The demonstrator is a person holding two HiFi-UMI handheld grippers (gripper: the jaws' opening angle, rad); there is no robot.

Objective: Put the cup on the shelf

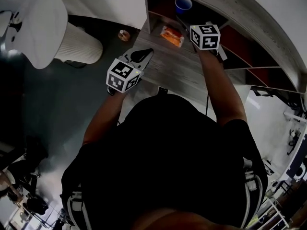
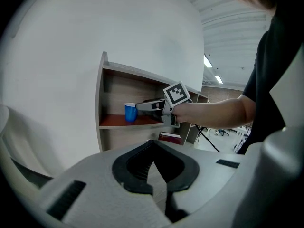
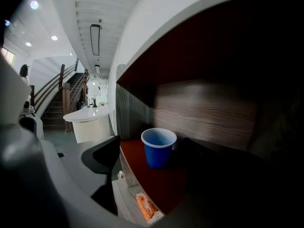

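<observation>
The blue cup (image 3: 158,152) stands upright on the red shelf board (image 3: 156,184), near its left end, and also shows as the blue cup (image 1: 183,5) in the head view and the cup (image 2: 130,112) in the left gripper view. My right gripper (image 3: 152,142) is open, its fingertips on either side of the cup's near face with a gap to it. From the side, that right gripper (image 2: 142,106) reaches into the shelf just right of the cup. My left gripper (image 2: 153,167) is shut on nothing, held back from the shelf unit (image 1: 163,66).
An orange packet (image 1: 171,36) lies on the board below the cup. A dark red box (image 2: 169,137) sits low in the unit. A white round counter (image 1: 43,28) stands to the left. The unit's wooden side wall (image 2: 100,103) rises left of the cup.
</observation>
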